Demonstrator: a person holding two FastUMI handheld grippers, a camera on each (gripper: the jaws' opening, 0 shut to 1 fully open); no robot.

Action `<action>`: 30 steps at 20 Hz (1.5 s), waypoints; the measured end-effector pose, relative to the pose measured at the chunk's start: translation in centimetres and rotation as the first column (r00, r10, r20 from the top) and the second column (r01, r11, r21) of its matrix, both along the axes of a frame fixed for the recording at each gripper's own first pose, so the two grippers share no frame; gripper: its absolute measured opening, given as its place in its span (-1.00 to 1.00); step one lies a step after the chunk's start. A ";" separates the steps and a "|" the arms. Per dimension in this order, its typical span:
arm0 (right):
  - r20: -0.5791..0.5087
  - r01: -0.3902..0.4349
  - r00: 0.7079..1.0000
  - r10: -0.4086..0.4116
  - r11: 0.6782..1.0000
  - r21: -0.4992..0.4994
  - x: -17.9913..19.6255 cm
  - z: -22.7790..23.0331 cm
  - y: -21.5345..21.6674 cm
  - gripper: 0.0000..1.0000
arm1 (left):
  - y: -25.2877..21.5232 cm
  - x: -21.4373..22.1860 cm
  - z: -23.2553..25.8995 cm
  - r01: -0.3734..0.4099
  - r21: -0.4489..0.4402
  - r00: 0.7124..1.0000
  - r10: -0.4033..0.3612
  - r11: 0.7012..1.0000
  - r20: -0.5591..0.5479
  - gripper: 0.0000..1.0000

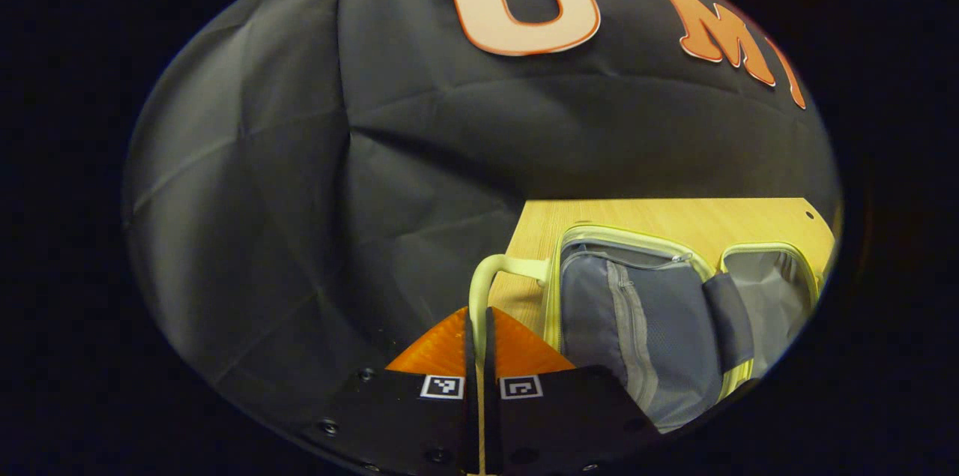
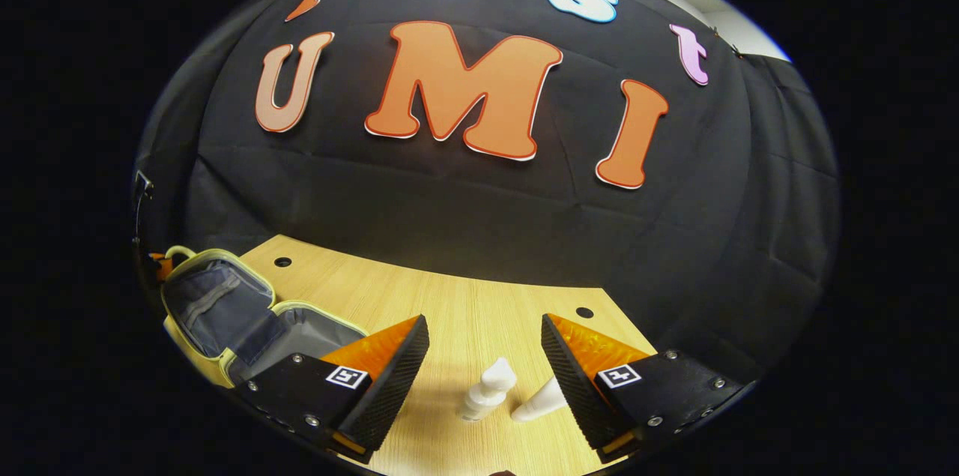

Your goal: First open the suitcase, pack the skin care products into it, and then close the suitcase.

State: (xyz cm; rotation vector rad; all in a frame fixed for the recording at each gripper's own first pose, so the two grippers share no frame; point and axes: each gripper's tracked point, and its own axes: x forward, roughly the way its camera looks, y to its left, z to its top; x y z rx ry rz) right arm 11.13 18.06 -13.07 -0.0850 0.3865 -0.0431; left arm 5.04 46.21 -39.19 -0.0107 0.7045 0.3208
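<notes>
The suitcase [image 1: 644,326] lay open on the wooden table [image 2: 464,303], and in the right gripper view it sat at the far left side of the table. My left gripper [image 1: 479,341] was squeezed tight on the suitcase's pale handle [image 1: 487,281], with both fingers pressed on it. If I pulled that handle too hard, I thought the whole suitcase could slide or flip shut before anything went in.

My right gripper [image 2: 485,356] was spread wide, holding nothing. It pointed forward and a bit down at the table. Between its fingers, a little farther out, stood a small white bottle [image 2: 485,390]. A white tube [image 2: 541,401] lay on its side just right of the bottle, close to the right finger.

I thought the bottle was the bigger worry. It was tall and thin, so a bump from one finger could knock it over and make it roll. The tube was so near the right finger that closing could push it away or pinch both things at once.

Both skin care things were well apart from the suitcase, so a loose hold could drop one on the way over.
</notes>
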 end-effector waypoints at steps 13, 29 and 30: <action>0.083 -0.074 0.994 0.071 0.997 0.030 -3.9 1.2 -7.4 0.92 | -14.4 -1.0 14.9 0.069 0.158 0.972 -0.103 0.985 0.212 0.84; 0.062 -0.253 0.967 0.247 0.960 0.122 -7.8 -6.3 -14.4 0.92 | -54.9 -2.4 20.7 0.433 0.058 0.829 -0.422 0.900 0.367 1.00; 0.057 -0.259 0.966 0.254 0.958 0.123 -7.7 -7.4 -14.1 0.92 | -56.5 -2.3 19.5 0.459 0.042 0.820 -0.442 0.887 0.363 1.00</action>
